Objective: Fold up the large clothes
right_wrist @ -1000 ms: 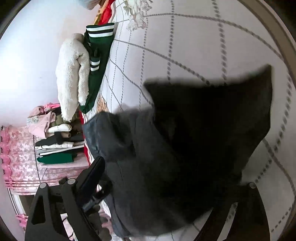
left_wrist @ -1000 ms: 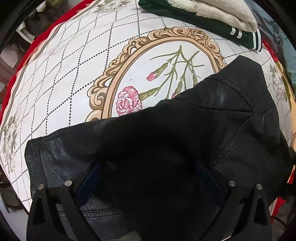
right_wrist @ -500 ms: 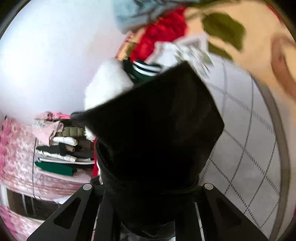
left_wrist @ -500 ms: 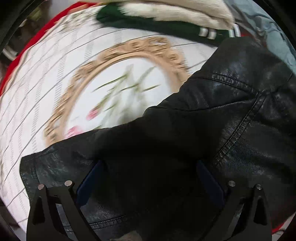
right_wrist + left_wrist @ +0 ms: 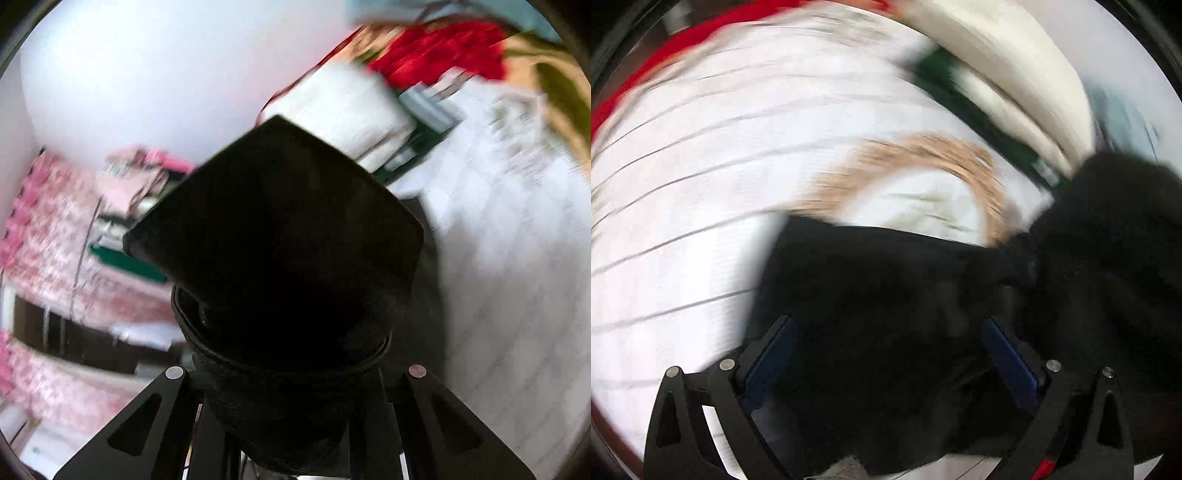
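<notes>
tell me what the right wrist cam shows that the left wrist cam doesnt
Only the right wrist view shows the pink patterned curtain and the stacked clothes on a shelf beside it, plus the right gripper shut on the black jacket.

Only the left wrist view shows the tan oval frame print on the tablecloth, and the left gripper with its jaws apart, jacket between them.

Both show the jacket and the cream and green folded garment.

The black leather jacket (image 5: 923, 295) lies bunched on the patterned white cloth, one stiff corner (image 5: 277, 221) raised.
</notes>
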The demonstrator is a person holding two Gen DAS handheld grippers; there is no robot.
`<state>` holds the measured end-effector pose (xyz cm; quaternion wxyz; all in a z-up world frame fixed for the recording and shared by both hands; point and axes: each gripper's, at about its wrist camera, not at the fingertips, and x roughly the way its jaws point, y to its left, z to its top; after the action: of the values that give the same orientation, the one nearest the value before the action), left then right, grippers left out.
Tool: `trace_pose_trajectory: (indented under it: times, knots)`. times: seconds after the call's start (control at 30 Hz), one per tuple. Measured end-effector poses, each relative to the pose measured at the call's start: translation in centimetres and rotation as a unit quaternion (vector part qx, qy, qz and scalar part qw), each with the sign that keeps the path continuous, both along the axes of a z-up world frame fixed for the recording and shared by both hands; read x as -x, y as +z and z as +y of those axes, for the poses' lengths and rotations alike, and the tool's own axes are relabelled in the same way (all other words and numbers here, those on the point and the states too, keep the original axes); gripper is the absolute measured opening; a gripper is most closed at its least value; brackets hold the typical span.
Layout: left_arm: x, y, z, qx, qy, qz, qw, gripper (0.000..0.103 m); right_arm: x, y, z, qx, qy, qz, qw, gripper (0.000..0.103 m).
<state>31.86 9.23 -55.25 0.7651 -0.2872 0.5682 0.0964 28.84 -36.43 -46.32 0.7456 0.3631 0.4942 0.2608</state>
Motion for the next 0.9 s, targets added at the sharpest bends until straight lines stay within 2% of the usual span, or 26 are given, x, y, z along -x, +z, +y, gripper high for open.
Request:
trace_pose_trajectory:
  times: [0.07, 0.13, 0.27, 0.33, 0.47, 0.53, 0.6, 0.67, 0.7, 0.73, 0.77, 0.8, 0.9]
  knots:
    - [4.1, 1.6, 4.2, -0.012, 0.056, 0.005, 0.9984, 0.103, 0.5, -0.5, 4.0, -0.013, 0.040, 0.009, 0.999, 0.015]
    - [7.8, 2.3, 7.5, -0.025, 0.090, 0.009, 0.9956, 0.103, 1.2, -1.8, 8.4, -0.025, 0.083, 0.024, 0.996, 0.015]
    - [12.5, 4.3, 12.7, -0.056, 0.147, 0.017, 0.9874, 0.103, 3.4, -6.1, 16.6, -0.023, 0.163, 0.070, 0.984, 0.015]
    - [13.7, 4.6, 14.1, -0.065, 0.167, 0.014, 0.9836, 0.103, 5.2, -9.3, 20.2, -0.004, 0.206, 0.099, 0.973, 0.015]
    - [16.3, 5.6, 17.1, -0.071, 0.190, 0.004, 0.9791, 0.103, 7.9, -15.3, 24.0, 0.042, 0.260, 0.179, 0.948, 0.017]
    - [16.1, 5.9, 17.8, -0.072, 0.191, -0.004, 0.9790, 0.103, 8.5, -15.6, 24.7, 0.063, 0.288, 0.188, 0.937, 0.017]
    - [16.0, 6.8, 17.7, -0.070, 0.184, -0.017, 0.9802, 0.103, 8.4, -14.1, 24.7, 0.076, 0.314, 0.171, 0.931, 0.021]
    - [15.7, 8.1, 17.3, -0.064, 0.175, -0.033, 0.9819, 0.103, 8.2, -12.1, 24.4, 0.076, 0.346, 0.159, 0.921, 0.038]
    - [15.5, 8.5, 17.1, -0.060, 0.171, -0.039, 0.9827, 0.103, 8.2, -11.4, 24.2, 0.084, 0.358, 0.153, 0.917, 0.039]
    - [15.2, 8.8, 16.9, -0.056, 0.168, -0.045, 0.9832, 0.103, 8.3, -10.6, 24.0, 0.093, 0.372, 0.147, 0.912, 0.053]
    - [14.8, 9.4, 16.6, -0.054, 0.163, -0.053, 0.9837, 0.103, 8.5, -10.0, 23.7, 0.092, 0.385, 0.147, 0.907, 0.089]
    - [14.6, 9.9, 16.4, -0.054, 0.158, -0.058, 0.9842, 0.103, 8.0, -9.5, 23.1, 0.083, 0.395, 0.151, 0.902, 0.102]
    - [13.5, 10.8, 15.8, -0.063, 0.143, -0.065, 0.9855, 0.103, 8.5, -7.7, 21.8, 0.085, 0.411, 0.149, 0.895, 0.103]
